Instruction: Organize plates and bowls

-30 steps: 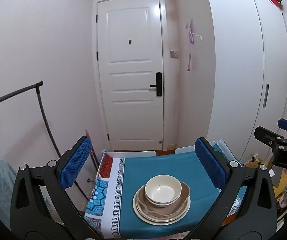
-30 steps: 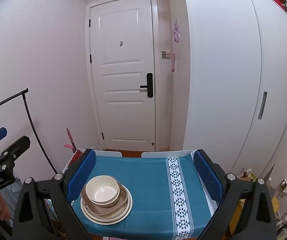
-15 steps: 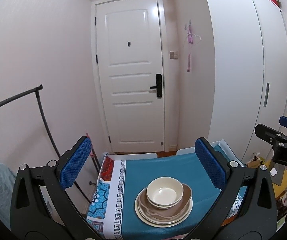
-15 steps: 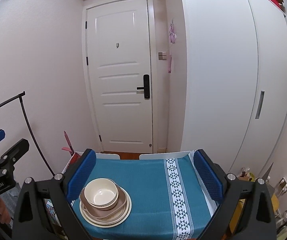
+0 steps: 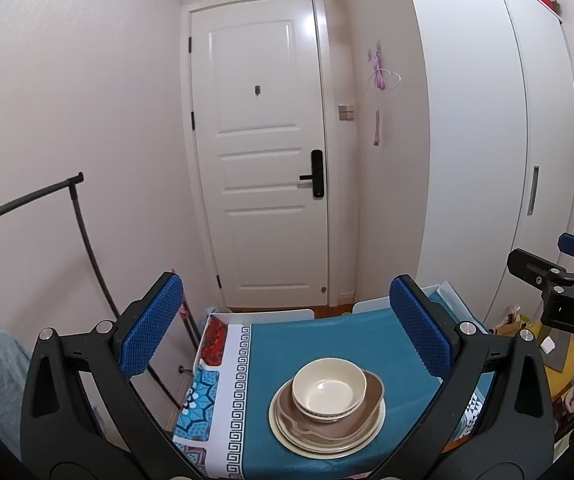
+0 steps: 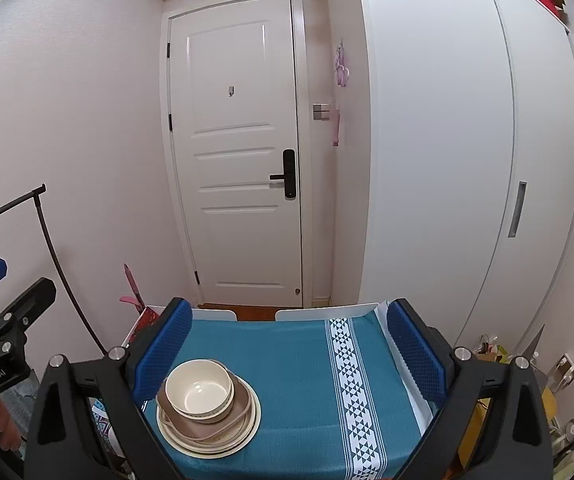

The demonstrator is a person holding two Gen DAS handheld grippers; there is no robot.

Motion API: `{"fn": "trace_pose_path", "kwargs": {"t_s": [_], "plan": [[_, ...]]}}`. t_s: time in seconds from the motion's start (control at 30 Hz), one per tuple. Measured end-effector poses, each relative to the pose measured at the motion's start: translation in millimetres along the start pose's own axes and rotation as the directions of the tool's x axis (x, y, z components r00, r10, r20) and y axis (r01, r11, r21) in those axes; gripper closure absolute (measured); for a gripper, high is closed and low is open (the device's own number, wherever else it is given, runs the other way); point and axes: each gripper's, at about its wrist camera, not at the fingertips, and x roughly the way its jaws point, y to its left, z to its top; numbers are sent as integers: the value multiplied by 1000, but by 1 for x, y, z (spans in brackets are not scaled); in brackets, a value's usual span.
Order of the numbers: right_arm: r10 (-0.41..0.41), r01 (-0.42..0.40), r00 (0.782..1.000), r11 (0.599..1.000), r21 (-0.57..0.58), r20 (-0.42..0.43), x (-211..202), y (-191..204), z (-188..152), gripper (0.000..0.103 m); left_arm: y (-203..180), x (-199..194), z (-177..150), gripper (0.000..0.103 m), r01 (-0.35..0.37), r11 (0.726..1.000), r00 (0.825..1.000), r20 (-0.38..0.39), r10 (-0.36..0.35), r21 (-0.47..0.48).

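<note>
A cream bowl (image 5: 329,387) sits on top of a stack: a brown dish (image 5: 371,408) under it, cream plates (image 5: 327,446) at the bottom. The stack stands on a teal tablecloth (image 5: 307,344). It also shows in the right wrist view, with the bowl (image 6: 199,388) on the plates (image 6: 243,432) at the table's left front. My left gripper (image 5: 287,332) is open and empty, held above and behind the stack. My right gripper (image 6: 287,354) is open and empty, to the right of the stack.
The small table (image 6: 315,314) has white raised edges and a patterned cloth border (image 5: 223,392). A white door (image 5: 263,160) and white wardrobe (image 5: 467,140) stand behind. A black clothes rail (image 5: 83,232) is at left. Clutter lies on the floor at right (image 6: 487,354).
Both views have tilted slightly upward and drawn back a little, so the table and stack sit lower in frame. The dishes have not moved. Both grippers stay open.
</note>
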Motion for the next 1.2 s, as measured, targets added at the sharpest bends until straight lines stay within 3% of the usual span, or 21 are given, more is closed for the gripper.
{"fn": "trace_pose_path", "kwargs": {"t_s": [1.2], "plan": [[-14, 14, 1000, 1000, 1, 0, 0, 2, 2, 6, 1, 3, 6, 0, -31, 999, 999, 28, 31, 16]]}}
